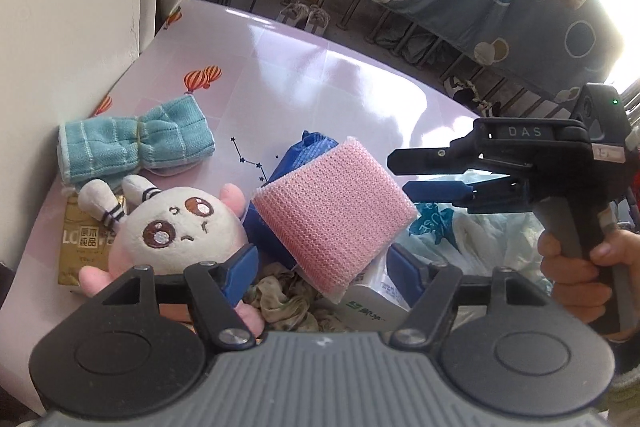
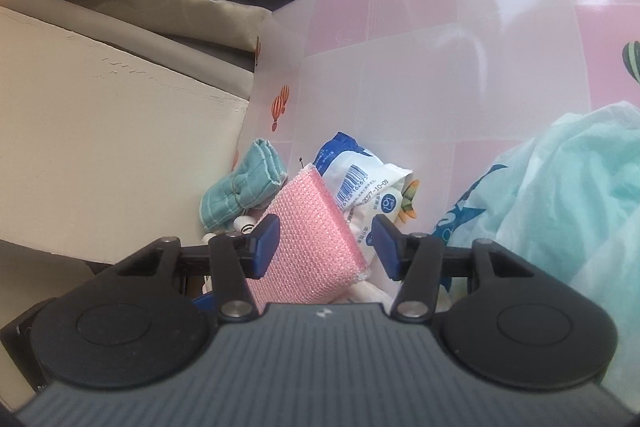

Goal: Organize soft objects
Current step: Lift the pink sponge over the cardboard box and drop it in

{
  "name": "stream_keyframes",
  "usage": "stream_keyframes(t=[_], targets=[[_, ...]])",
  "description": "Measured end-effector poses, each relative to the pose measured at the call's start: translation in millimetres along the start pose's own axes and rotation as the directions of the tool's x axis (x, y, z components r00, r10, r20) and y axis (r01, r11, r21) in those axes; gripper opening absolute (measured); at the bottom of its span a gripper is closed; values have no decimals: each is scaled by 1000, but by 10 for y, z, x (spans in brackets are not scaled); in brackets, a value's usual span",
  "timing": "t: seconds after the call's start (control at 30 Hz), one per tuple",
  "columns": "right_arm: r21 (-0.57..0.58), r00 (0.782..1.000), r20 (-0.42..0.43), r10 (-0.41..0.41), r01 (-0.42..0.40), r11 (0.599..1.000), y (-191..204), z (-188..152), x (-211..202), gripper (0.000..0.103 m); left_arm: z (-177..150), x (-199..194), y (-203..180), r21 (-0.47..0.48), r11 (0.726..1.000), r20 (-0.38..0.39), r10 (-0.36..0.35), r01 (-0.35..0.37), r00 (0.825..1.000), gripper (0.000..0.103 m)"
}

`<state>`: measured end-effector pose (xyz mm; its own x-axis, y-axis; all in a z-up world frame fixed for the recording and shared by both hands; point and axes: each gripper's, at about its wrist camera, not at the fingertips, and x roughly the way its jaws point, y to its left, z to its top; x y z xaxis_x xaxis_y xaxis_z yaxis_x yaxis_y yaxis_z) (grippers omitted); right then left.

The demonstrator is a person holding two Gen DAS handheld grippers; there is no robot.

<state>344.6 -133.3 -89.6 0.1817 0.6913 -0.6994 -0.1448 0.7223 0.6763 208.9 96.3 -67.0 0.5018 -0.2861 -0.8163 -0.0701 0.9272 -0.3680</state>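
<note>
A plush toy [image 1: 176, 231] lies beside the left gripper's [image 1: 320, 263] left finger, a teal cloth [image 1: 132, 143] beyond it, a plastic bag [image 2: 568, 195] right of the right gripper [image 2: 326, 243]. Both grippers' fingers stand wide apart, holding nothing; the pink sponge [image 1: 334, 207] leans between them on a tissue pack [image 2: 360, 179] on the table [image 1: 320, 67].

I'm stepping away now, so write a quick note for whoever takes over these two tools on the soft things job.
Left tool: open, holding nothing, hovering over the pile.
Right tool: open, empty, with the pink sponge between its fingers but not gripped.
Things: sponge tilted on the blue and white packet; plush toy beside it; rolled teal cloth by the wall; pale green plastic bag on the right.
Done: nothing visibly sorted.
Left: everything; the sponge looks like the likely next pick.
</note>
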Motion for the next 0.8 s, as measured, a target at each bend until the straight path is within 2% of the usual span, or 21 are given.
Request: stream_keyframes(t=[0.13, 0.2, 0.27, 0.37, 0.63, 0.8], targets=[[-2, 1000, -29, -1, 1, 1000, 26, -16, 179, 49, 61, 149, -25, -35, 999, -45, -9, 7, 999, 71], [1, 999, -39, 5, -5, 1000, 25, -48, 227, 38, 63, 178, -52, -36, 999, -44, 10, -12, 999, 71], [3, 1000, -29, 8, -8, 1000, 36, -75, 219, 34, 66, 149, -74, -32, 999, -29, 21, -22, 999, 71], [2, 999, -7, 31, -31, 1000, 70, -97, 109, 28, 69, 24, -76, -47, 999, -8, 1, -1, 1000, 71], [-30, 992, 76, 104, -102, 994, 246, -296, -517, 27, -18, -559, -425, 39, 998, 95, -60, 56, 994, 71], [-19, 976, 158, 151, -150, 988, 113, -565, -1117, 27, -130, -753, -922, 147, 984, 116, -121, 103, 986, 71]])
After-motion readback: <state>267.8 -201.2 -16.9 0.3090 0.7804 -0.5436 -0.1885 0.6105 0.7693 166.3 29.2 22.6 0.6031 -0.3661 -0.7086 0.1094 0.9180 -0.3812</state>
